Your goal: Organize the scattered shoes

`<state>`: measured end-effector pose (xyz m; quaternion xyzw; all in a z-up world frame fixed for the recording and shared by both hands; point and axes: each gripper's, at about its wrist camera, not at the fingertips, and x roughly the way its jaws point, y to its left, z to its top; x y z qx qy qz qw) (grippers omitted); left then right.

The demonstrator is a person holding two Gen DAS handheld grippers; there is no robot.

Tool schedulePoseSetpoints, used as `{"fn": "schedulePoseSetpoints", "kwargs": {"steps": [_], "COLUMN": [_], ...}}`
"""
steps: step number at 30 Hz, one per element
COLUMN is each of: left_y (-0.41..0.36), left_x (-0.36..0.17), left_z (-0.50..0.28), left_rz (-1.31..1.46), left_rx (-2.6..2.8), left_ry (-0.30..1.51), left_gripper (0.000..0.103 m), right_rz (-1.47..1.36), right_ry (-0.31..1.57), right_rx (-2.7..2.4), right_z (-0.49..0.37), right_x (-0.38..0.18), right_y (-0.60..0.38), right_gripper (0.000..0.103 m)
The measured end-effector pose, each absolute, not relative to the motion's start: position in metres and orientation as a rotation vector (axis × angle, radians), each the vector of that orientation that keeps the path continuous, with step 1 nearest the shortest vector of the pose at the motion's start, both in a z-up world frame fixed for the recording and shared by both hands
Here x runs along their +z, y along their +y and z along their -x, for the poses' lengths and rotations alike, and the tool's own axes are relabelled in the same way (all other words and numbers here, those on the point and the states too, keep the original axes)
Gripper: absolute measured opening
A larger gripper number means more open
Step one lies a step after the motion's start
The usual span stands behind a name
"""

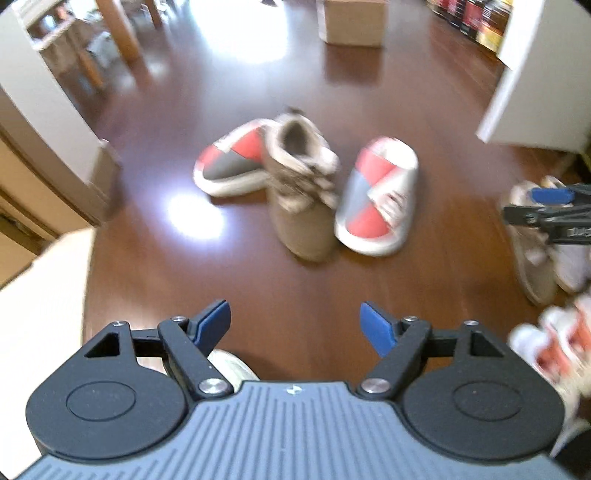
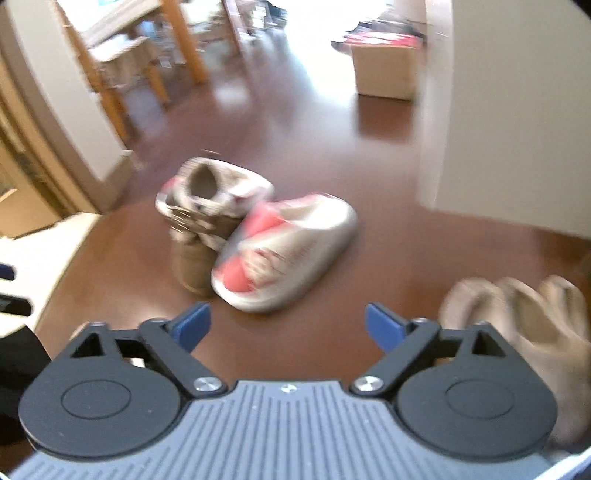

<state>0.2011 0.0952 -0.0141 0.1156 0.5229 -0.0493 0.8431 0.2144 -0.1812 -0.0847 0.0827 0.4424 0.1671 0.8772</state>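
Left gripper (image 1: 295, 326): blue-tipped fingers spread wide, nothing between them, held above the floor (image 1: 221, 266) and aimed at the shoe cluster ahead. Right gripper (image 2: 288, 326): likewise spread and empty, pointing at the same cluster from further right; its tip also enters the right edge of the left wrist view.

Both views are motion-blurred, so fine detail is unreliable.

Task items: 3 shoes lie loose mid-floor. A tan boot (image 1: 303, 199) stands upright with its opening facing up. A red-and-grey slipper (image 1: 232, 162) lies behind and left of it, touching or overlapping it. A 2nd red-and-grey slipper (image 1: 376, 199) sits just beside the boot on the right. The pair is split by the boot and the toes point different ways, consistent with scattered, unsorted footwear.

Further pale shoes (image 1: 535, 258) are grouped at the right of the left view; whether this is the tidy row cannot be told. A beige item (image 2: 517, 317) lies near the right gripper.

Pose: both tools tilted downward and forward, well apart from the cluster. Judgement: approach stage, no shoe yet grasped.

Background: cardboard box (image 1: 352, 22).
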Motion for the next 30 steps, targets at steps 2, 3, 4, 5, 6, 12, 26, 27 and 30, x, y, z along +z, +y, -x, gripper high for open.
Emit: {"fn": "schedulePoseSetpoints", "kwargs": {"steps": [2, 3, 4, 5, 6, 12, 26, 27, 30], "left_y": [0.106, 0.112, 0.120, 0.129, 0.135, 0.164, 0.194, 0.192, 0.182], "left_x": [-0.019, -0.022, -0.025, -0.029, -0.032, -0.045, -0.050, -0.046, -0.036], "left_z": [-0.221, -0.228, -0.235, -0.242, -0.247, -0.256, -0.245, -0.244, -0.243], "left_rz": [-0.262, -0.265, -0.252, -0.224, -0.194, -0.110, -0.045, -0.057, -0.086], "left_rx": [-0.068, -0.042, -0.027, -0.023, -0.025, -0.030, 0.039, 0.038, 0.035], "left_ry": [1.076, 1.078, 1.089, 1.105, 1.120, 1.196, 1.248, 1.235, 1.205], "left_gripper": [0.079, 0.079, 0.079, 0.079, 0.079, 0.079, 0.079, 0.079, 0.079], "right_rz": [-0.229, -0.271, -0.314, -0.329, -0.342, -0.346, -0.422, -0.428, -0.458], "right_ry": [0.921, 0.923, 0.924, 0.925, 0.925, 0.951, 0.981, 0.978, 0.985], "right_rx": [0.377, 0.383, 0.390, 0.391, 0.390, 0.327, 0.439, 0.464, 0.530], "right_z": [-0.246, -0.268, -0.290, -0.302, -0.324, -0.409, -0.410, -0.401, -0.368], "right_x": [-0.096, -0.105, -0.114, -0.119, -0.129, -0.177, -0.213, -0.206, -0.181], "right_y": [-0.158, -0.145, -0.131, -0.124, -0.110, -0.062, -0.041, -0.043, -0.057], "right_gripper": [0.065, 0.063, 0.063, 0.063, 0.063, 0.065, 0.008, 0.008, 0.008]}}
